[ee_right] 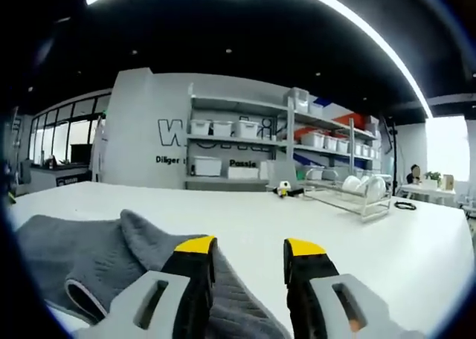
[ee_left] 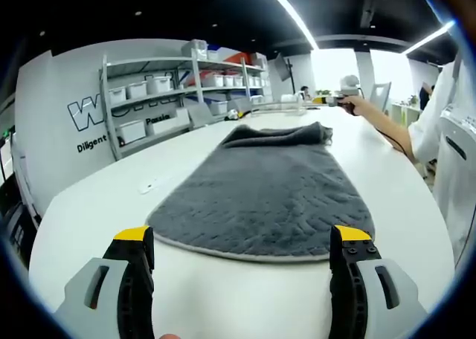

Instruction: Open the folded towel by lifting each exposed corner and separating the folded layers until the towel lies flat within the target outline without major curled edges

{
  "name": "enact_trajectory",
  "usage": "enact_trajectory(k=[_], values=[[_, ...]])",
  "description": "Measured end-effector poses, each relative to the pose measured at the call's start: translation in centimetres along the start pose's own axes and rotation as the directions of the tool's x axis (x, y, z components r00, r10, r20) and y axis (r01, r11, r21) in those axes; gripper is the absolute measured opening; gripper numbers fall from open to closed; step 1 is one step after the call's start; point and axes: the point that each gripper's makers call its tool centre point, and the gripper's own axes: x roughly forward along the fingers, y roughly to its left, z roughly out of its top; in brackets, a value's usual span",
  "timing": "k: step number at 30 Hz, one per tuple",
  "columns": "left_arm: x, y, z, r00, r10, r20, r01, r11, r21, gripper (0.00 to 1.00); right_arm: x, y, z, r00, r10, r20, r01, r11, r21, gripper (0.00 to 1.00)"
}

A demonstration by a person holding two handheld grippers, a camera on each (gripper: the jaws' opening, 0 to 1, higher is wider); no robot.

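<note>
Lying on the white table [ee_left: 89,205], the grey towel [ee_left: 264,198] is mostly spread, its far end bunched. Left tongs [ee_left: 242,246] gape, holding nothing; right tongs [ee_right: 249,253] hover unclenched over the towel's edge.

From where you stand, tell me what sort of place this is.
Probably a lab or workshop: metal shelving stacked with white storage bins, lettering on the grey wall, and a large white table holding a grey towel.
</note>
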Motion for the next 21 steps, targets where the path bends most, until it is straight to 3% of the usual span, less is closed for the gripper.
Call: enact_trajectory(k=[8, 21], values=[[-0.1, 0.0, 0.1, 1.0, 0.001, 0.002, -0.001, 1.0, 0.003, 0.97, 0.5, 1.5, -0.1, 0.999, 0.048, -0.017, -0.049, 0.998, -0.042, 0.51], [0.0, -0.2, 0.1, 1.0, -0.004, -0.001, 0.004, 1.0, 0.006, 0.97, 0.9, 3.9, -0.8, 0.988, 0.145, -0.058, -0.149, 0.987, -0.055, 0.67]])
